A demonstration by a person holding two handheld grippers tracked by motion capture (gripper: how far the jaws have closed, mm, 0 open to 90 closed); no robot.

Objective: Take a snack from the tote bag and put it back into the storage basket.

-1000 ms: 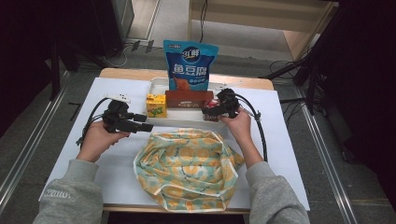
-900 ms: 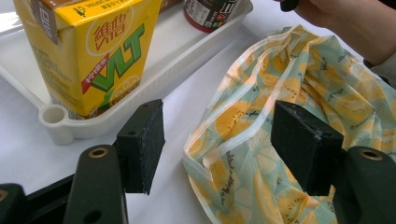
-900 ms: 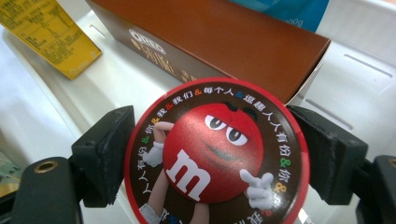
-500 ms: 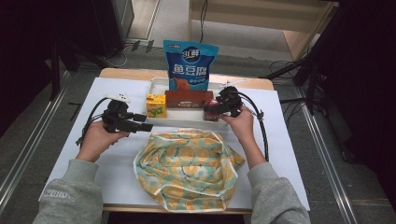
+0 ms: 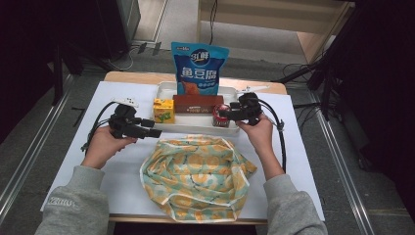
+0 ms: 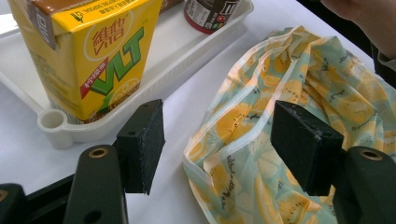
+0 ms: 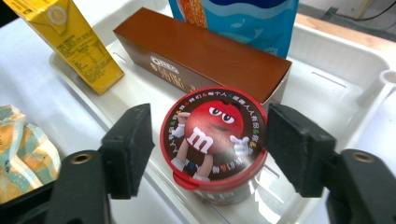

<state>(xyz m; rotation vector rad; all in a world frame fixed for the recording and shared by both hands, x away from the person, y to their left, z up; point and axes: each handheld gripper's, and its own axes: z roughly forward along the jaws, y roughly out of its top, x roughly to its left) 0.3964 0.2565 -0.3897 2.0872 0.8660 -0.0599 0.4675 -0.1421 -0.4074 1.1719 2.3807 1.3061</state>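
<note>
Right gripper [image 7: 208,149] sits over the near right end of the white tray [image 5: 230,129], jaws either side of the red-lidded M&M's tub [image 7: 214,142]. Jaws have just been closing; the right pad looks at or just touching the lid rim, while a narrow gap shows on the left, so no firm grip yet. The tub stands upright in the tray's near right corner, just beside the brown Oreo box [image 7: 201,56] behind it.

Left gripper [image 6: 217,140] hangs wide apart with nothing between the pads, above bare table between the tray's near left corner and the edge of the lemon-print cloth bag [image 6: 299,121].

Open room: white table [image 5: 122,166] bare to the left of the bag and along both sides (the bag's front hangs at the near table edge).

Count in tray: one tub, one brown box, one yellow drink carton [image 5: 164,110], one blue snack pouch [image 5: 199,68] standing at the back. One bag on the table.
</note>
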